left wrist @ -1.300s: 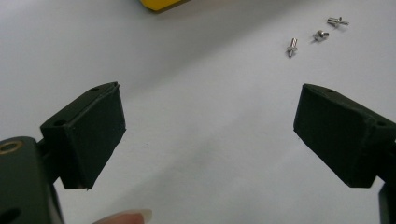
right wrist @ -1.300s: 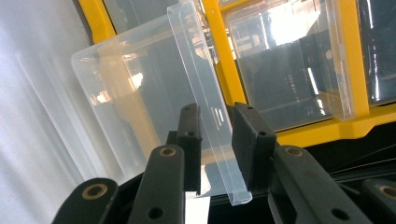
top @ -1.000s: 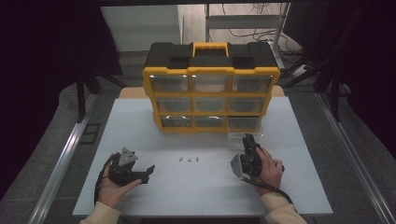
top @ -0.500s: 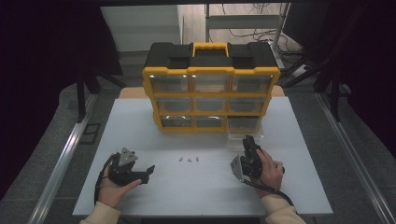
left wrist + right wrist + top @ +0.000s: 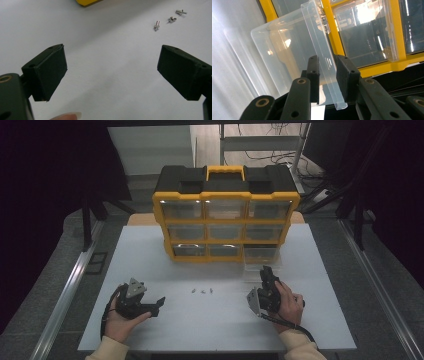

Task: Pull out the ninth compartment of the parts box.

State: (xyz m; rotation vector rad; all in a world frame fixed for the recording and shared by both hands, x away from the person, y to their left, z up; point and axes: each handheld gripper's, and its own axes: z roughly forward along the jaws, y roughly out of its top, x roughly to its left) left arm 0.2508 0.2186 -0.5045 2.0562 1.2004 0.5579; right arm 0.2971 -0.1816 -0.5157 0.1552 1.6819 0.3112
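Nothing has moved: right gripper (image 5: 327, 75) pinches the clear drawer's (image 5: 287, 55) front; left gripper (image 5: 112, 72) stays spread.

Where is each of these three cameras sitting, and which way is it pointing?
High view: above the person's side, looking forward and down at the white table, yellow drawer organizer, both hands.
Left gripper view: rides the left gripper, open, facing three small screws; a fingertip shows.
Right gripper view: rides the right gripper, jaws around the clear drawer front wall.
Shared: the screws also show in the high view.
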